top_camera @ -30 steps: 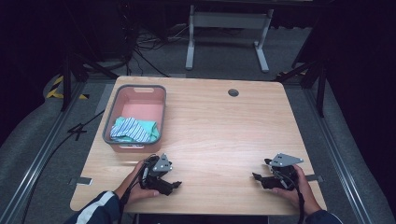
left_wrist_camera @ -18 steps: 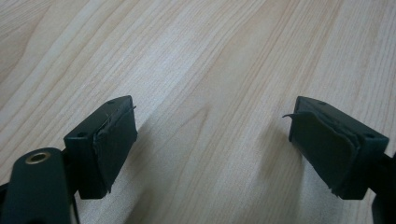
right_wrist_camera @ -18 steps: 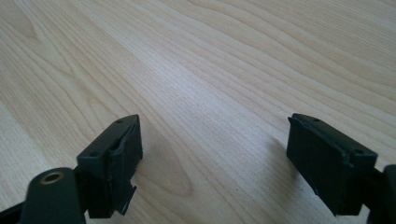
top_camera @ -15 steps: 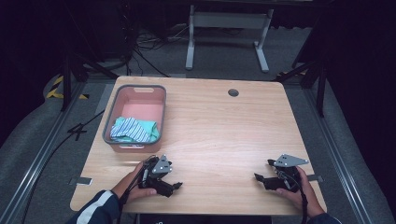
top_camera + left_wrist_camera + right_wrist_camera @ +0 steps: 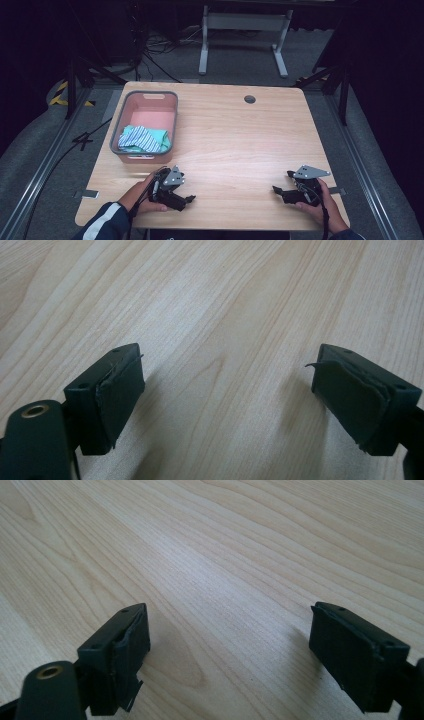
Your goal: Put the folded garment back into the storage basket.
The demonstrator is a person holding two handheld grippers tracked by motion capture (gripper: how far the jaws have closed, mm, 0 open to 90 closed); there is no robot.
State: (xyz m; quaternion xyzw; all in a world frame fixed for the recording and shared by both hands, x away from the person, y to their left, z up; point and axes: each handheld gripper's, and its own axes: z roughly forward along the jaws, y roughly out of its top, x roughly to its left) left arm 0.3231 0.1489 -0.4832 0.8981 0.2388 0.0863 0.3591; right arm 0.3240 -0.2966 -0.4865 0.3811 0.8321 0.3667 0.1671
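Your left claw rests low on the near left part of the wooden table, held in your left hand. In the left gripper view the left claw's jaws stand wide apart with only bare wood between them. Your right claw sits at the near right, in your right hand, and its jaws are also spread wide over bare wood. A pink basket stands on the table's far left, with a striped cloth bunched at its near end, well apart from both claws.
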